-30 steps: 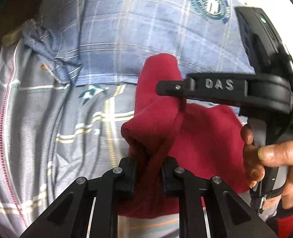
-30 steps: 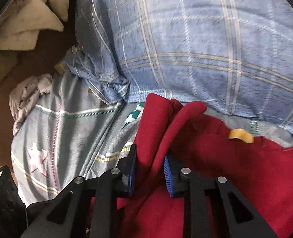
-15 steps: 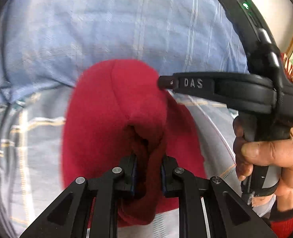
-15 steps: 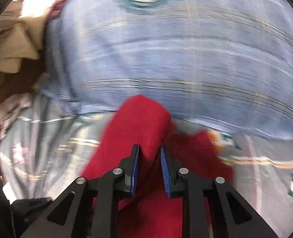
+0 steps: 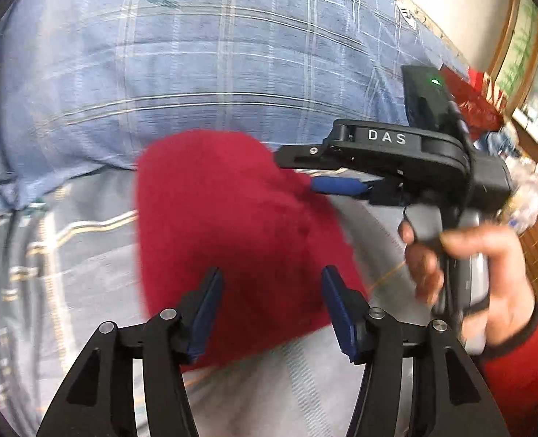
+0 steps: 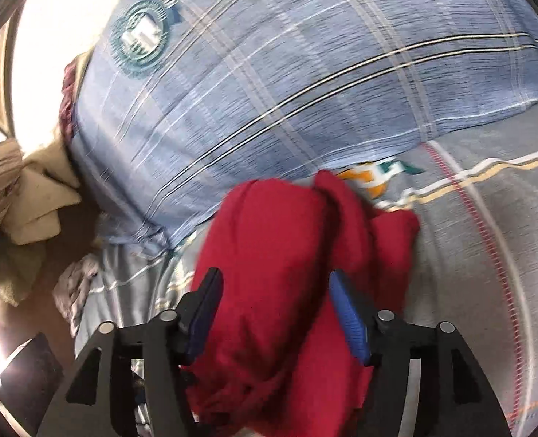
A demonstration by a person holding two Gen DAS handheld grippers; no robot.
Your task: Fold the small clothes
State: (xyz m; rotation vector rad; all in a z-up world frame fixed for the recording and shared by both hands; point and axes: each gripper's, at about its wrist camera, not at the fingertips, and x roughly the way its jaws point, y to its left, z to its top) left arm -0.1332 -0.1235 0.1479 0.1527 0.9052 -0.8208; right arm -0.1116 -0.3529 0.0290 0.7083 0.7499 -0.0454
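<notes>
A dark red garment (image 5: 232,225) lies folded on the grey striped bedsheet (image 5: 68,273), just in front of a blue checked pillow (image 5: 196,65). My left gripper (image 5: 270,293) is open, its blue pads spread above the garment's near edge. My right gripper (image 5: 305,171) reaches in from the right in the left wrist view, held by a hand, and is open at the garment's far right edge. In the right wrist view the right gripper (image 6: 276,302) is open with the bunched red garment (image 6: 290,255) lying between and under its pads.
The blue pillow (image 6: 269,73) with a round green emblem fills the back. Beige and striped cloths (image 6: 21,196) and a small grey cloth (image 6: 75,284) lie left of the bed. A red bag (image 5: 476,98) and wooden furniture stand at the right.
Both grippers were shut on the red garment and carried it toward the pillow. Both have now opened and let it go, and it lies on the sheet.
</notes>
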